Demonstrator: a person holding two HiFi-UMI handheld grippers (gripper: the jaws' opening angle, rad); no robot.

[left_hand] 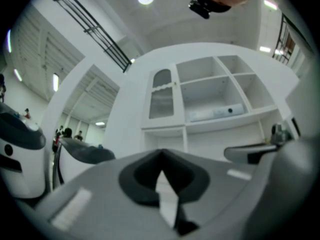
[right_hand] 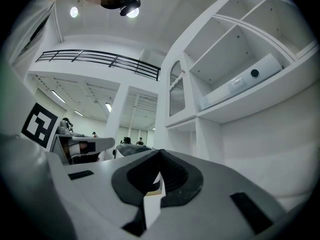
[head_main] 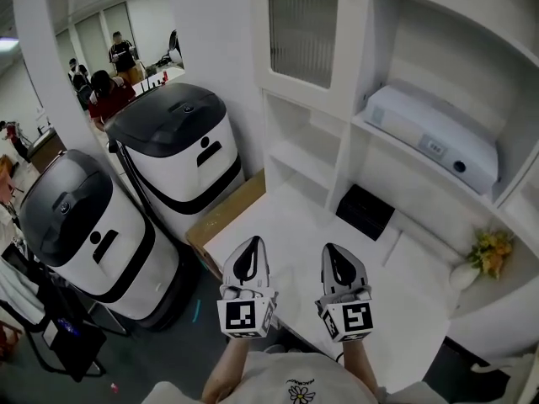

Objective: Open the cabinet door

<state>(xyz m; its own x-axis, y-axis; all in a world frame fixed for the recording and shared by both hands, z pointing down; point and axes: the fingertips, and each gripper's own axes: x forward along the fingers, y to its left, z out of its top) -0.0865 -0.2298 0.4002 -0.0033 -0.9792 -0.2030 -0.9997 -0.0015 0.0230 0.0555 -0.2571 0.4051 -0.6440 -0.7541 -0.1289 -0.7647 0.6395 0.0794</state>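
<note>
Low in the frame we hold 2 grippers side by side above the white desk (head_main: 290,225). The left gripper (head_main: 251,244) and right gripper (head_main: 333,249) both have fingers closed on nothing. Beyond them lies a black box (head_main: 365,210). At upper centre, the ribbed-glass cabinet door (head_main: 301,32) is shut.

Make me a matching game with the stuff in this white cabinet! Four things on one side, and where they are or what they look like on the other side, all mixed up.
Things:
1. cabinet door
2. white device
3. black box
4. flowers

Clues:
A. yellow-orange, in a small vase at the right
B. lying on the counter below the shelves
C. shut, with ribbed glass, top left
D. on a shelf right of the door

Pairs: 1-C, 2-D, 3-B, 4-A
</note>
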